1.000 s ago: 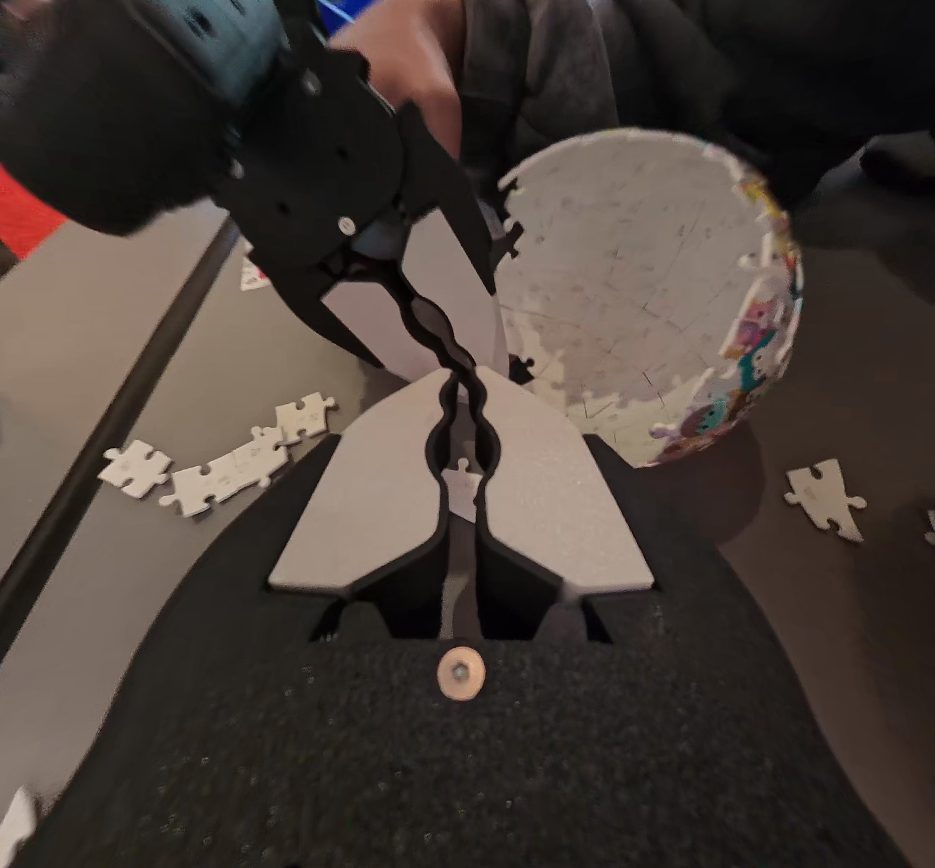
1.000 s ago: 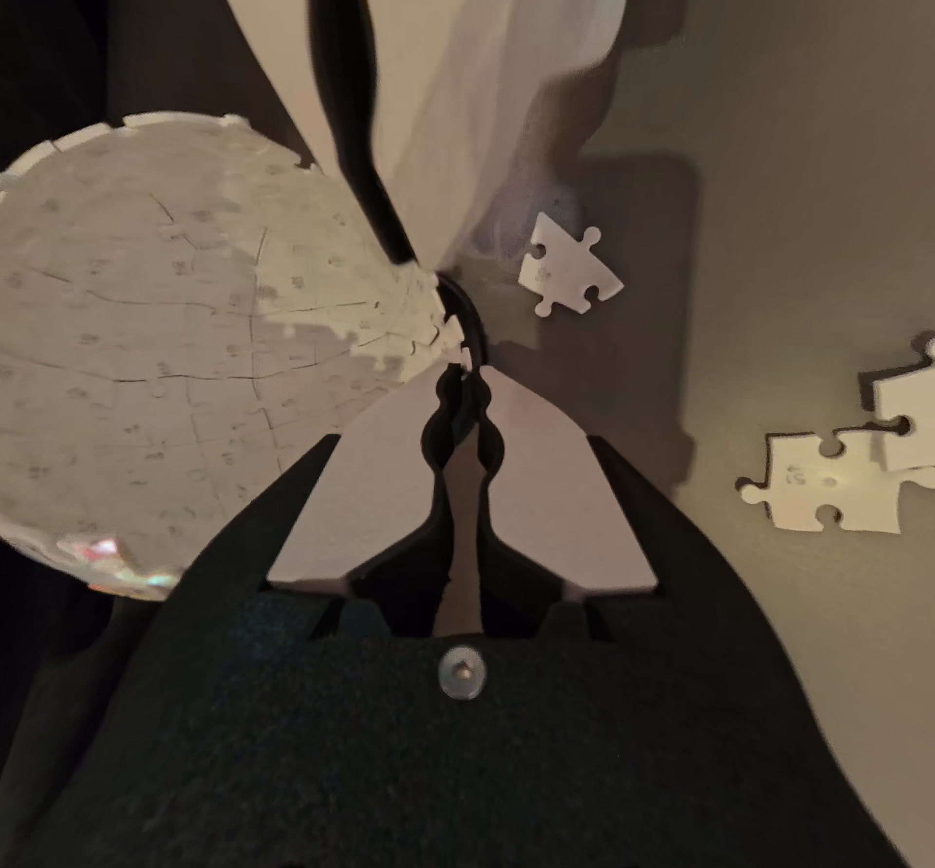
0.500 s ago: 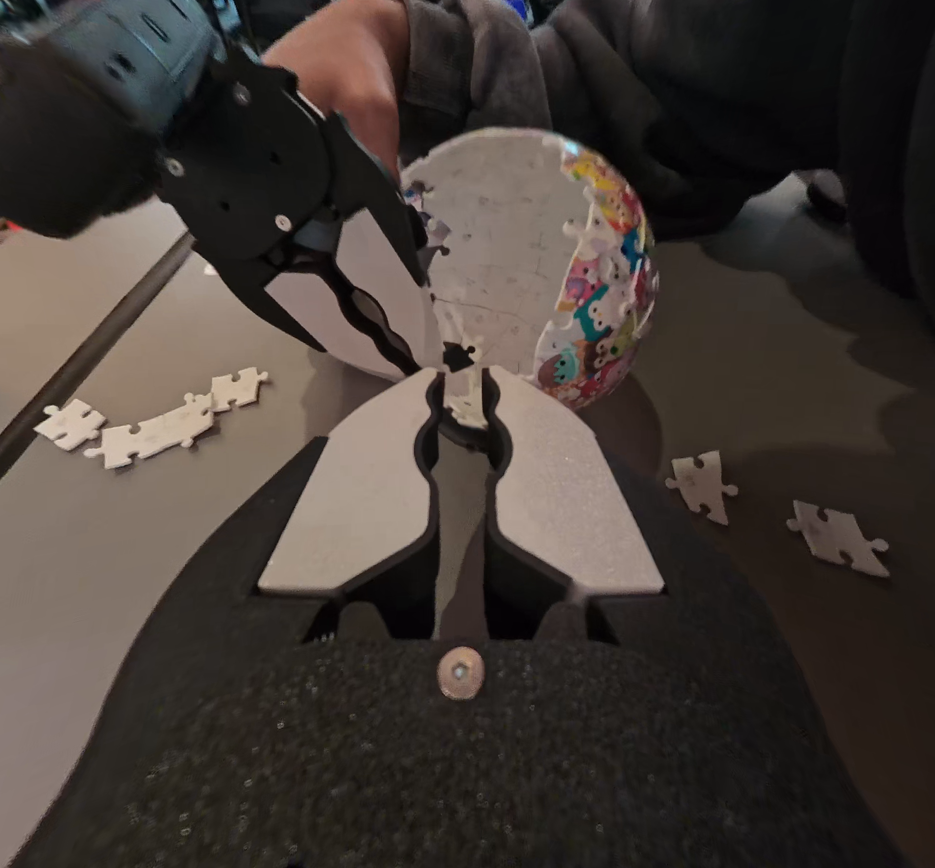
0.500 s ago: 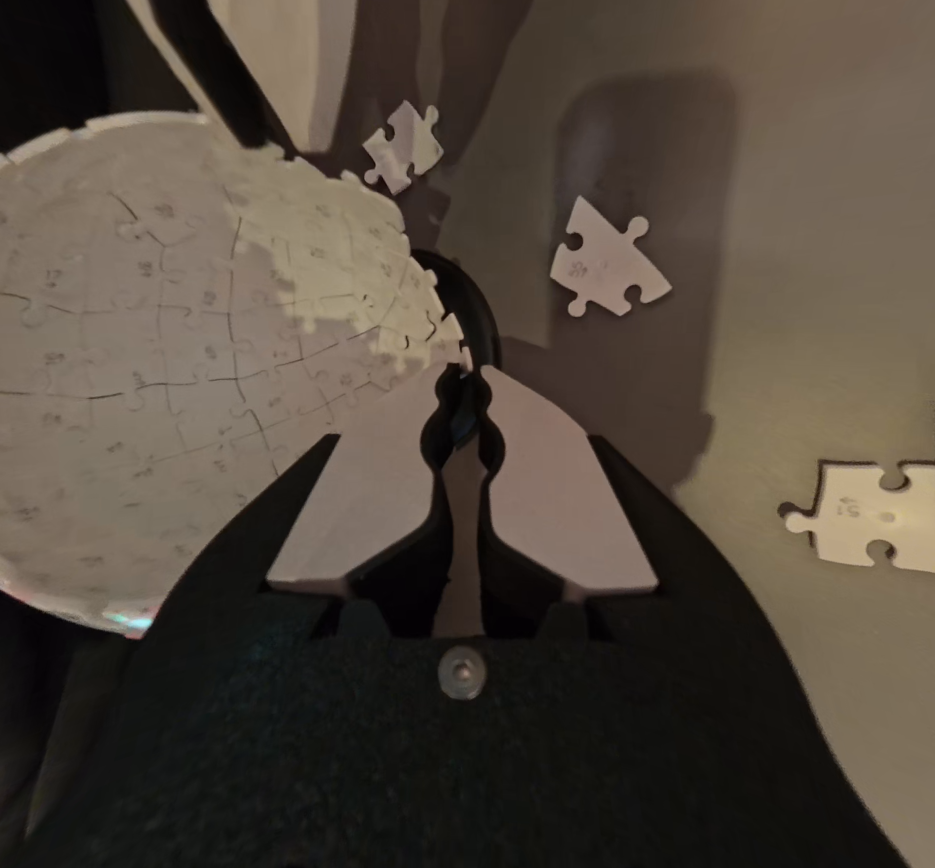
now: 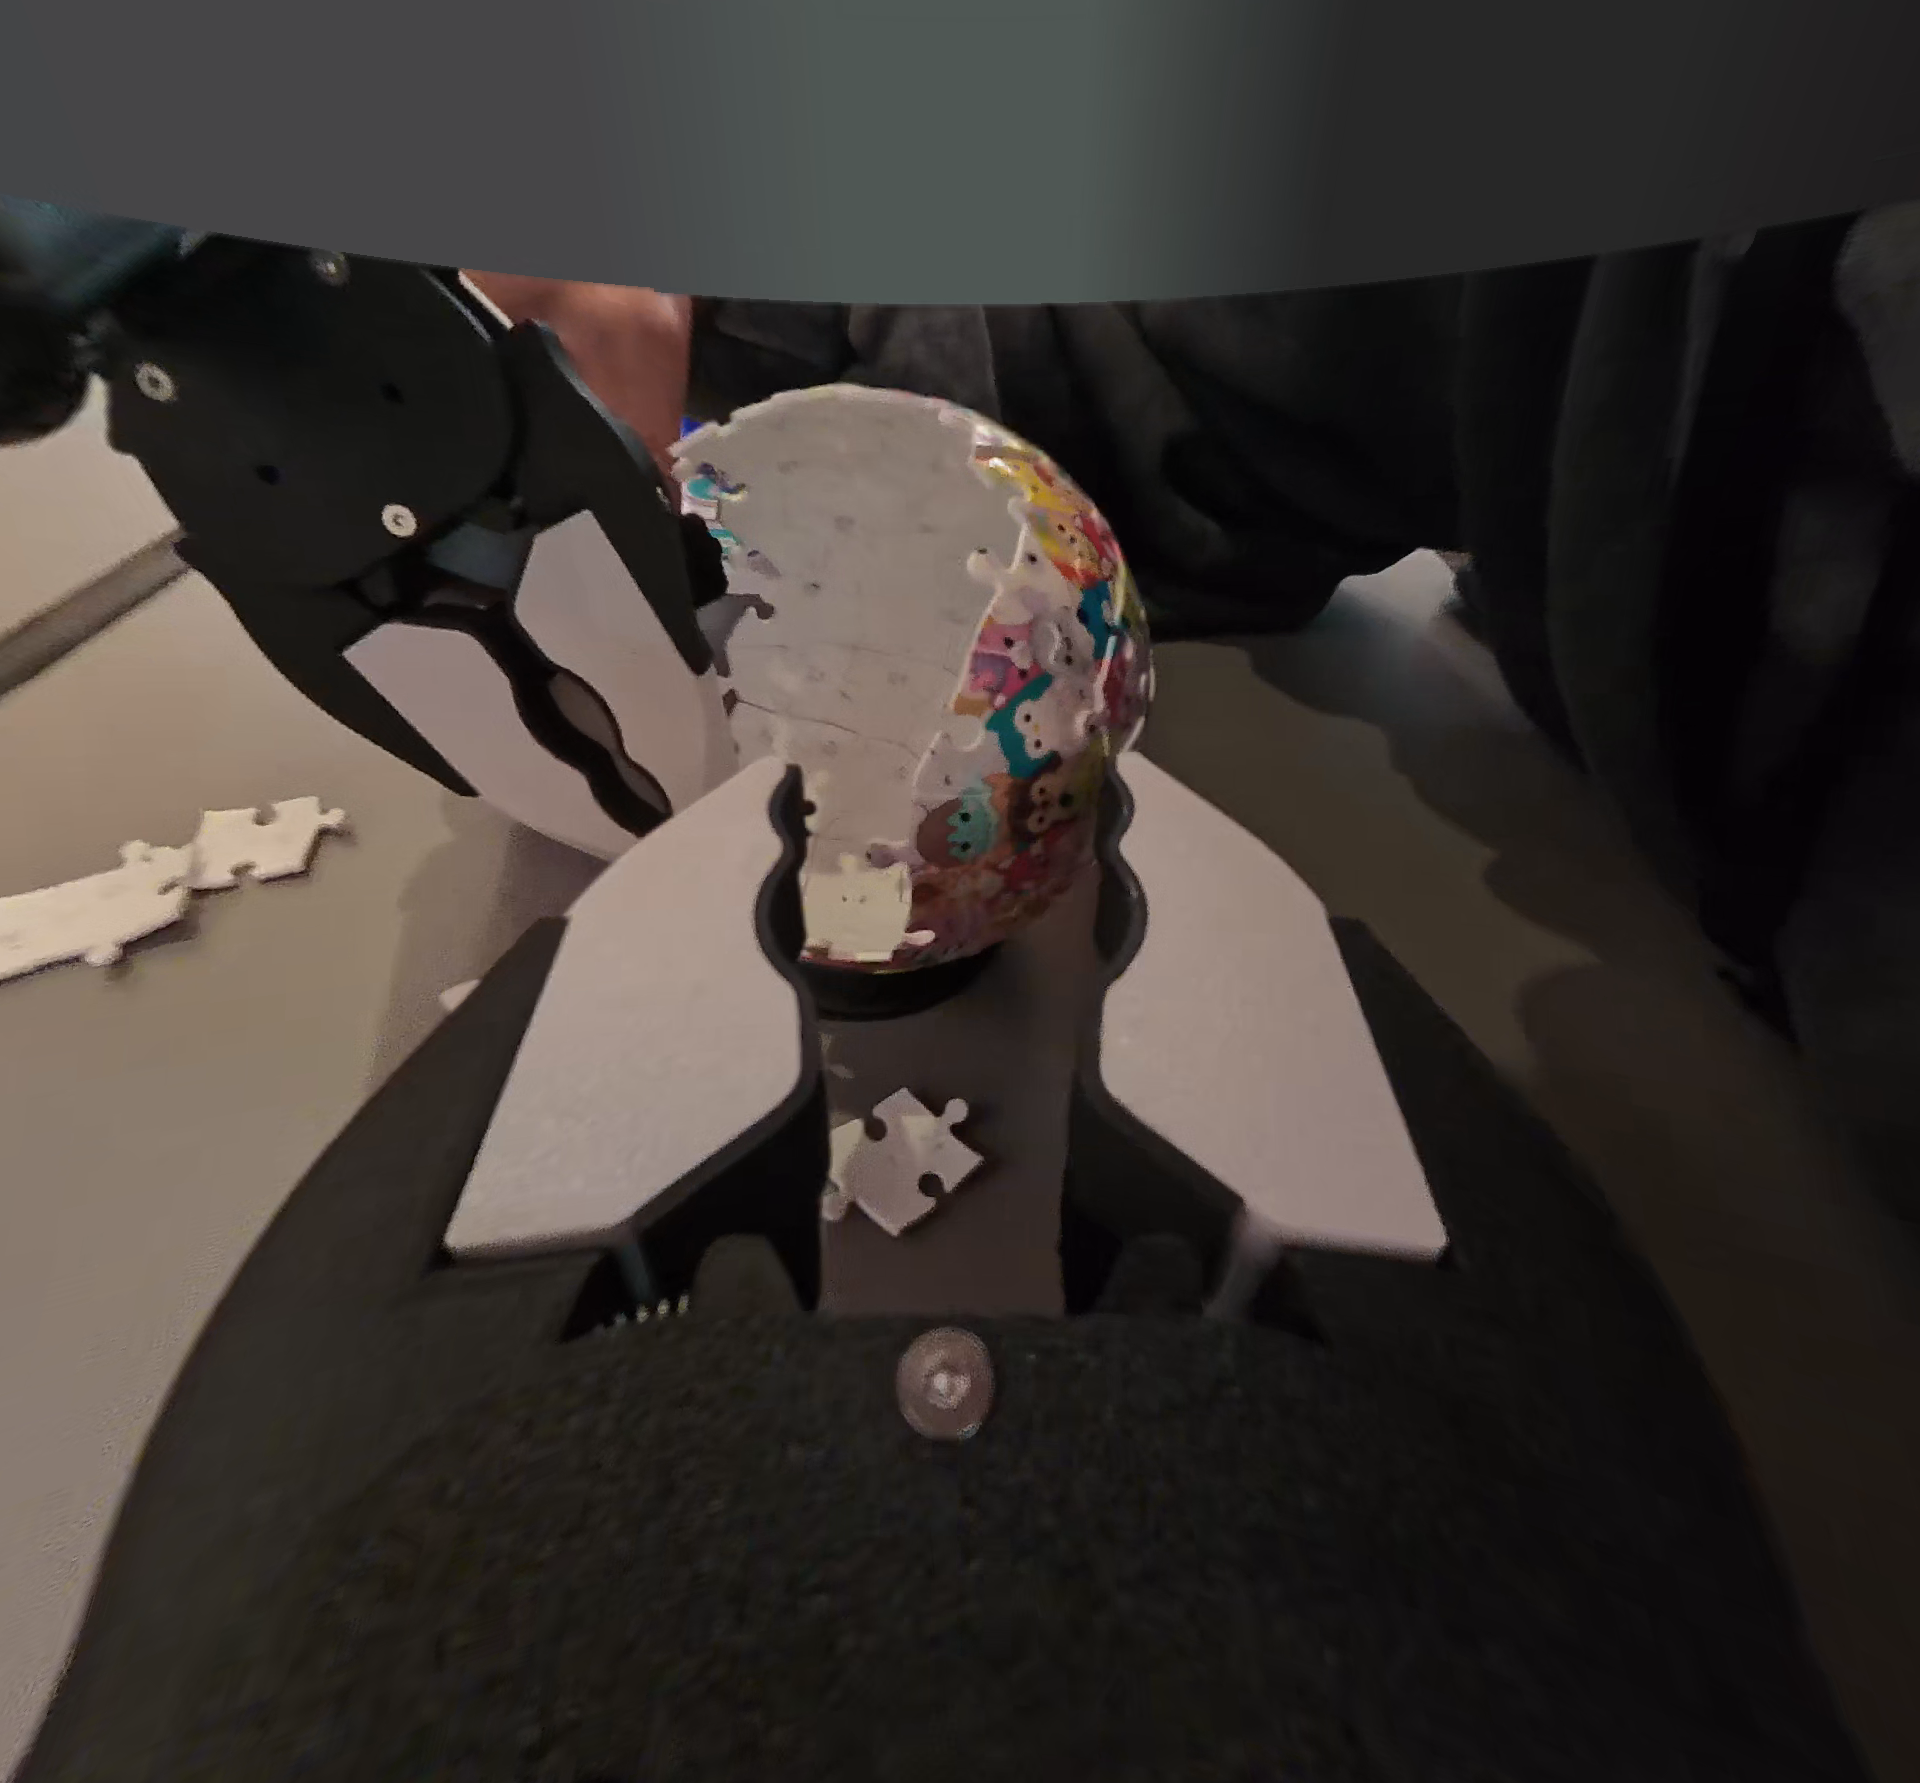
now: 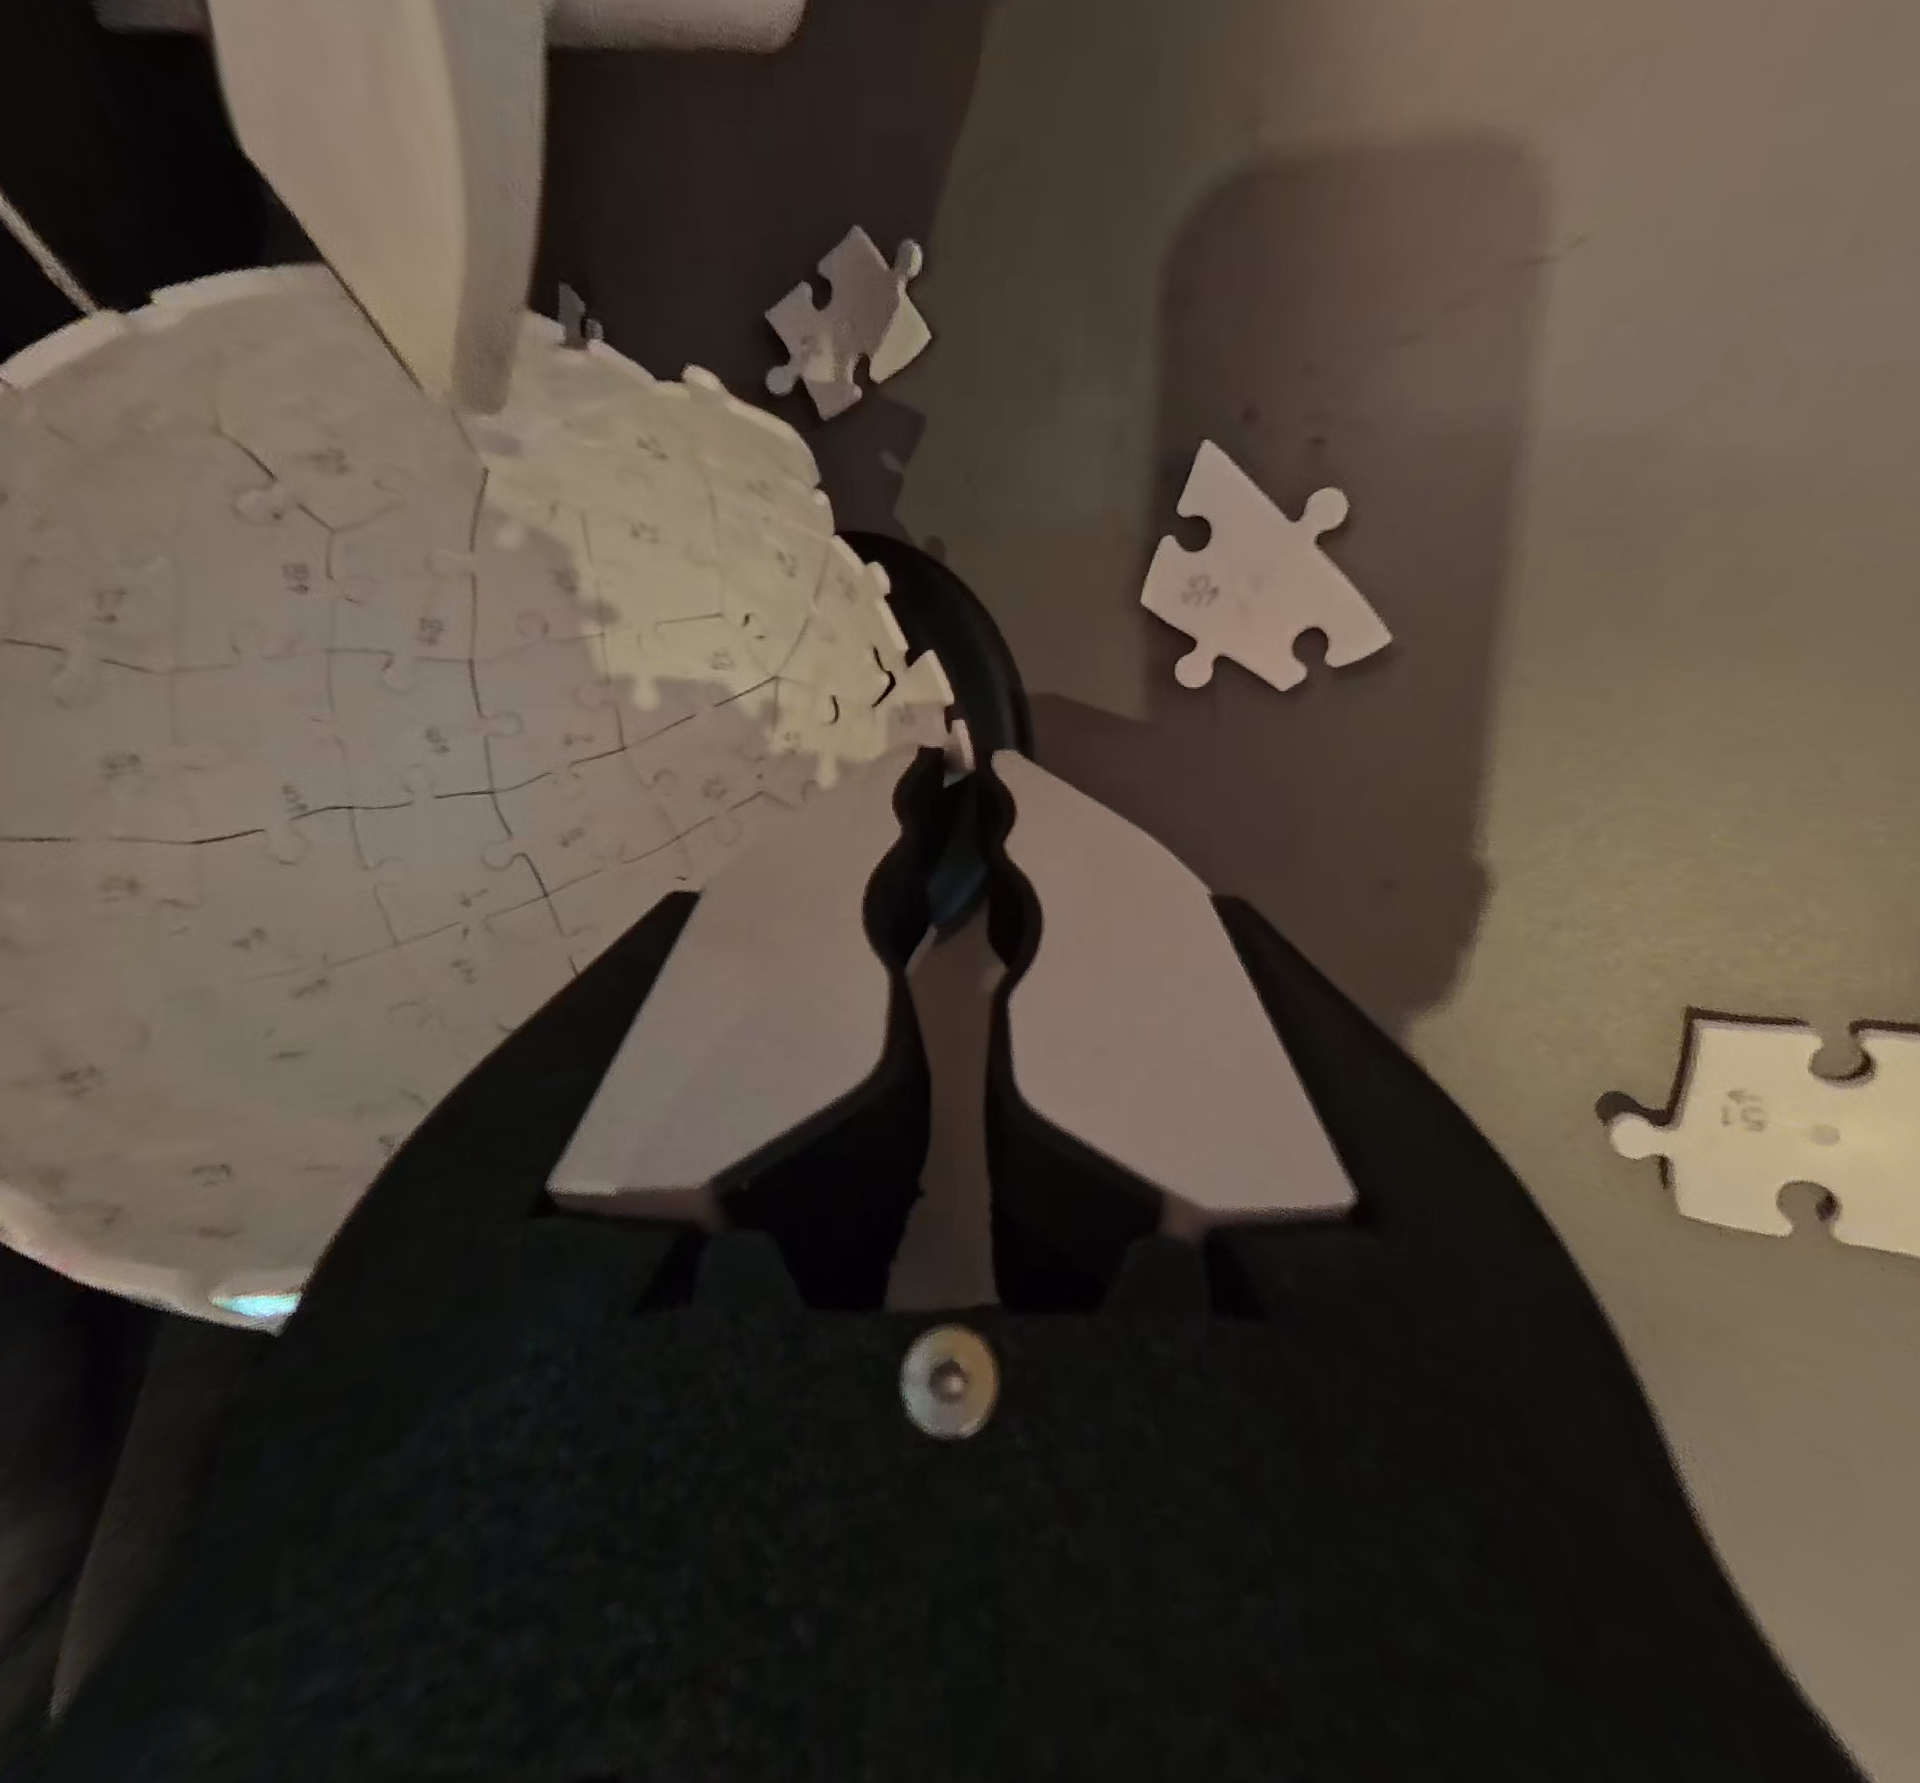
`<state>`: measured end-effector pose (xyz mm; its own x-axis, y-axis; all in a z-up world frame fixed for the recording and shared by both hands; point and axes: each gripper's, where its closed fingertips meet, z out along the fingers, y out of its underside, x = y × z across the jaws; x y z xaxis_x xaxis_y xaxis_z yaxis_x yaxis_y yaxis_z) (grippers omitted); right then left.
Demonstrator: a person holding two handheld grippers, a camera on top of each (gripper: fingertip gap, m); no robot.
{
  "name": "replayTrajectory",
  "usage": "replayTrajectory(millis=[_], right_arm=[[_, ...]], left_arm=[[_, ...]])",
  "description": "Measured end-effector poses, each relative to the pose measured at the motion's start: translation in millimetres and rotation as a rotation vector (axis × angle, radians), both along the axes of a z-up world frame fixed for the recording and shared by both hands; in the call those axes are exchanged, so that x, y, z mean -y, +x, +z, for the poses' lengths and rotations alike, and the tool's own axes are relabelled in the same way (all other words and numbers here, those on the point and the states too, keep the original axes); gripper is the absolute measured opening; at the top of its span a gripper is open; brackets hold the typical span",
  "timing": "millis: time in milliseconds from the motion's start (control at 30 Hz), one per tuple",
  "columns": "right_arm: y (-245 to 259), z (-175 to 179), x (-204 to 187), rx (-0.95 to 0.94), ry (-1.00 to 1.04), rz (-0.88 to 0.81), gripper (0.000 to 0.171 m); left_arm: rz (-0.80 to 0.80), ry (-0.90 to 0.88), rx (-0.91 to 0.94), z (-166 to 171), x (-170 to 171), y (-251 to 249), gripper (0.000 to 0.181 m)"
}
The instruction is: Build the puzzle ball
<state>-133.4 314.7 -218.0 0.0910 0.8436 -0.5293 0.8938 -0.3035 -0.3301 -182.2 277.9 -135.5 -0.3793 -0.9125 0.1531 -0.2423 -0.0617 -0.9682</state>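
Observation:
The half-built puzzle ball (image 5: 862,611), white inside and colourful outside, rests on a black ring stand (image 5: 894,990). My left gripper (image 5: 951,788) is open, with its two fingers on either side of the ball's lower part. My right gripper (image 5: 649,814) comes in from the left and is shut at the ball's lower left rim. In the right wrist view the right gripper (image 6: 951,757) is shut on the jagged rim of the ball (image 6: 312,746), beside the stand (image 6: 977,632). A white finger (image 6: 416,123) of the left gripper reaches over the ball from above.
Loose white pieces lie on the grey table: one below my left gripper (image 5: 904,1162), a joined strip at the left (image 5: 156,881), and others beside the ball (image 6: 852,320) (image 6: 1257,580) (image 6: 1766,1131). A person's dark sleeve (image 5: 1351,445) is behind the ball. About 10 cm separates my left fingertips from my right.
My left gripper went from shut on a small piece to wide open around the ball. The ball turned to show more of its coloured side. The right gripper kept its hold.

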Motion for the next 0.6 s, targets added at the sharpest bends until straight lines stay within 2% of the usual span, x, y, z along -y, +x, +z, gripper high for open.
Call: replayTrajectory(millis=[133,600], right_arm=[[-1,0,1,-0.007,0.000,0.016,0.005],[-2,1,-11,-0.038,0.010,-0.030,0.022]], left_arm=[[-0.044,-0.069,-0.019,-1,0,0,0.040],[-0.081,-0.088,-0.052,-6,3,-1,0.039]])
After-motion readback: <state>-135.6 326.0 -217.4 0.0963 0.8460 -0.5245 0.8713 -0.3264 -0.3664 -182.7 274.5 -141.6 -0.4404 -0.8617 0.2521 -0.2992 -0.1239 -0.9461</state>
